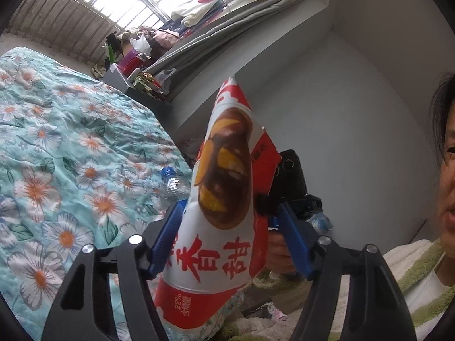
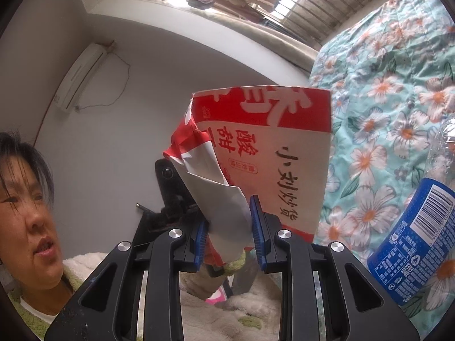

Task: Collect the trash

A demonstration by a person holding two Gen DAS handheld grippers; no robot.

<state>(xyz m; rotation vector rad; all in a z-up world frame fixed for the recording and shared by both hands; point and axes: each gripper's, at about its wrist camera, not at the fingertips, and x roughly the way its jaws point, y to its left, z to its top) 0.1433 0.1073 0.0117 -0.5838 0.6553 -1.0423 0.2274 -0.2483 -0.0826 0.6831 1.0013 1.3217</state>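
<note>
A red and white snack bag point(image 1: 224, 187) with a chestnut picture is held up in the air between both grippers. In the left wrist view it stands between my left gripper's point(image 1: 231, 213) wide-spread blue fingers point(image 1: 167, 233), touching the left one. My right gripper point(image 2: 229, 216) is shut on a crumpled fold of the same bag point(image 2: 264, 147). A clear plastic bottle with a blue label point(image 2: 418, 241) lies on the floral bed at the right; its blue cap point(image 1: 167, 172) shows behind the bag.
A teal floral quilt point(image 1: 57, 142) covers the bed. A cluttered windowsill point(image 1: 148, 54) and grey curtain lie beyond it. The person point(image 2: 25, 207) holding the grippers is close. A wall air conditioner point(image 2: 79, 76) hangs on the grey wall.
</note>
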